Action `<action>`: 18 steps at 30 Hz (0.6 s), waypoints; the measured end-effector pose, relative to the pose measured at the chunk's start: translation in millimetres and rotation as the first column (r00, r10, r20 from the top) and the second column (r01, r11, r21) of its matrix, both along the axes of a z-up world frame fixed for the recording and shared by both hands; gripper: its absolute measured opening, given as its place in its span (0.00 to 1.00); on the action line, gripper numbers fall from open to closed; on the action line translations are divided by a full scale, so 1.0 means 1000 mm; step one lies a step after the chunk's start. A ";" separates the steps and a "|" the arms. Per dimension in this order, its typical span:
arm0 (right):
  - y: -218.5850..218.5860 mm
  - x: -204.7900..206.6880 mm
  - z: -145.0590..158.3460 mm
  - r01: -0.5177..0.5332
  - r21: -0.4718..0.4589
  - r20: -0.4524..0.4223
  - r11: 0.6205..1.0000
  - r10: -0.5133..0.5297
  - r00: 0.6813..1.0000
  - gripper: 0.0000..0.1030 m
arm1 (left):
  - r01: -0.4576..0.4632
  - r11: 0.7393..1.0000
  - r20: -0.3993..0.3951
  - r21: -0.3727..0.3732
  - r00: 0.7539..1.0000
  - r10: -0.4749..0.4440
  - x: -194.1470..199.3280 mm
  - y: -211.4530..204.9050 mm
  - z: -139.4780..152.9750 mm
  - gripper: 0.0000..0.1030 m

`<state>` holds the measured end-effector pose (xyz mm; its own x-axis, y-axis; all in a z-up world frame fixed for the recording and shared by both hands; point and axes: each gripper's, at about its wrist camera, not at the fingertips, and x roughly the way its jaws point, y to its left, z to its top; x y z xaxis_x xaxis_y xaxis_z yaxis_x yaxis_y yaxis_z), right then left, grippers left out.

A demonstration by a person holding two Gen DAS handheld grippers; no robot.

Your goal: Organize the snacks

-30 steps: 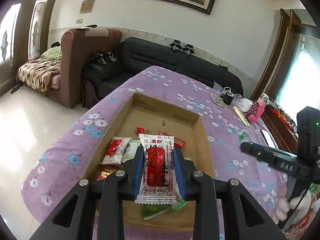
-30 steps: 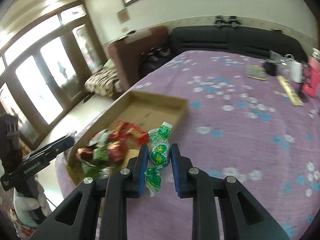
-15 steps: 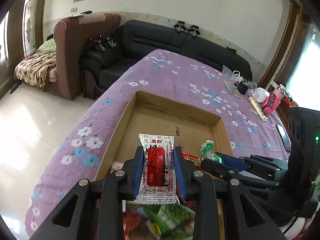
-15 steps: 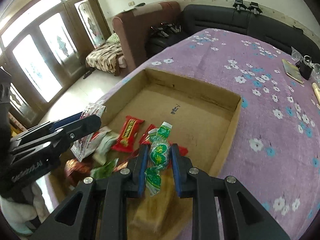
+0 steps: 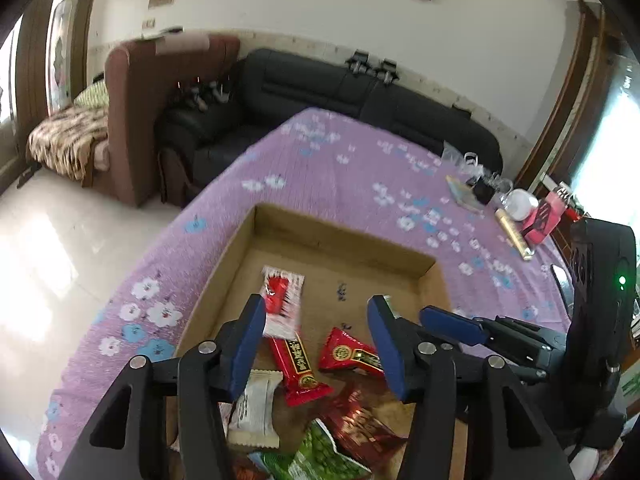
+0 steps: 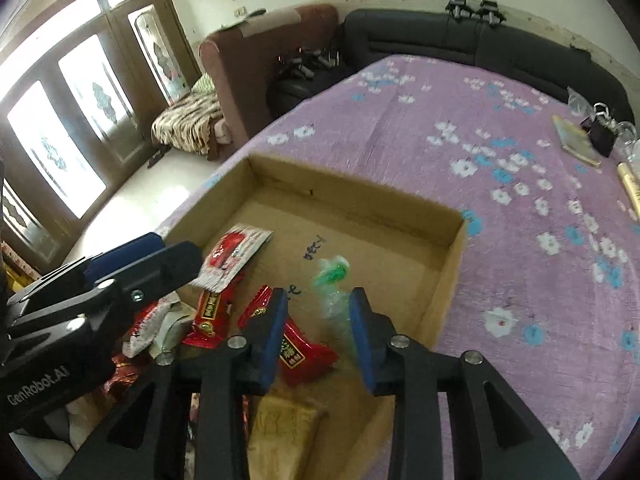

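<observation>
An open cardboard box (image 5: 344, 240) (image 6: 360, 196) lies on the purple flowered table and holds several snack packets. My left gripper (image 5: 316, 340) is open above it; the red-and-white packet (image 5: 282, 300) (image 6: 234, 254) is blurred, loose just past its left finger. My right gripper (image 6: 318, 332) is open over the box's right side; the green wrapped candy (image 6: 332, 288) is blurred, loose between the fingers. Red packets (image 5: 298, 360) (image 6: 302, 350) lie on the box floor. Each gripper shows in the other's view, the right one (image 5: 452, 322) and the left one (image 6: 140, 264).
A notebook (image 6: 576, 140), a black clip, a white cup (image 5: 520, 204), a gold bar (image 5: 514, 236) and a pink box (image 5: 546, 220) lie at the table's far right. A black sofa (image 5: 360, 96) and a brown armchair (image 5: 160, 92) stand behind the table.
Both grippers have opened over the box. The red-and-white packet has left the left gripper and the green candy has left the right gripper; both are dropping into the box.
</observation>
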<state>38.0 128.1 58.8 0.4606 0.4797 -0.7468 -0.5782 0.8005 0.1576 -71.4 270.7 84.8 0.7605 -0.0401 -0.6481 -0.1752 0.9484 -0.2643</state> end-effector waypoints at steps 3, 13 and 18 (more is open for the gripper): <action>-0.016 -0.016 0.015 0.004 0.029 0.037 1.000 -0.005 0.999 0.38 | -0.031 0.997 0.073 0.067 0.997 0.026 -0.026 -0.012 0.020 0.64; -0.070 -0.094 0.037 0.017 0.070 0.162 0.997 -0.028 0.986 0.53 | -0.282 0.919 0.376 0.277 0.911 0.166 -0.133 -0.069 0.066 1.00; -0.082 -0.129 0.026 0.024 0.064 0.184 0.998 -0.036 0.982 0.59 | -0.315 0.906 0.307 0.283 0.925 0.226 -0.142 -0.079 0.054 1.00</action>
